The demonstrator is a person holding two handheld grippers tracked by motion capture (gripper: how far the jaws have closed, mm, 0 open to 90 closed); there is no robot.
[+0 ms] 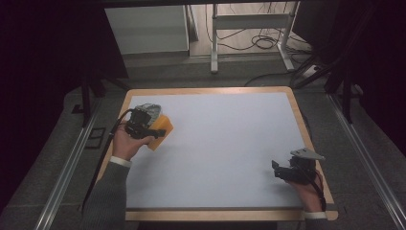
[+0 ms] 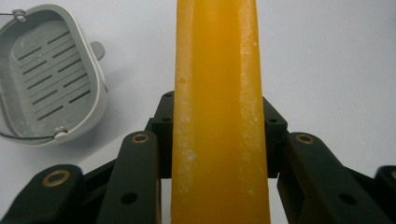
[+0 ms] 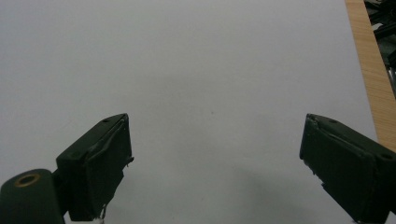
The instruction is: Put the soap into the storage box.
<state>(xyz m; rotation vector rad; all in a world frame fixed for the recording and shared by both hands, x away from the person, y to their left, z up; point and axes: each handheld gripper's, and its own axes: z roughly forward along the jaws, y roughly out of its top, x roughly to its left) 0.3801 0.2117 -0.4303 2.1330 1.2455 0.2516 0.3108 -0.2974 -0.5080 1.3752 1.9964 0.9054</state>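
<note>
The left gripper (image 2: pixel 219 140) has its jaws clamped tight on a yellow-orange bar (image 2: pixel 218 93). It looks like soap, with a whitish dusty film along its edges. In the left gripper view the bar stands straight up between the two black jaws and runs out the top of the picture, so its far end can't be seen there. From the high view the bar (image 1: pixel 162 128) sticks out past the gripper (image 1: pixel 155 132) toward the middle of the table, near the left edge and about halfway up the white surface. Whether it touches the table or hangs just above it can't be told.

Just beside that, in the left gripper view, sits one grey soap dish (image 2: pixel 44 77), oval, with slots cut in its floor and a thin wire handle clipped on at both ends. It's empty, apart from some white specks. The dish is close to the bar but not touching it.

The right gripper (image 3: pixel 215 154) has its jaws spread wide, nothing between them, just bare white table (image 3: pixel 196 60) ahead and a strip of wood trim at the right. In the high view it (image 1: pixel 276 168) rests low near the right edge, well apart from the left one, with a grey plate on top.

Count: one bar, one dish, two grippers, one table. No brand, label or writing can be read on anything.
</note>
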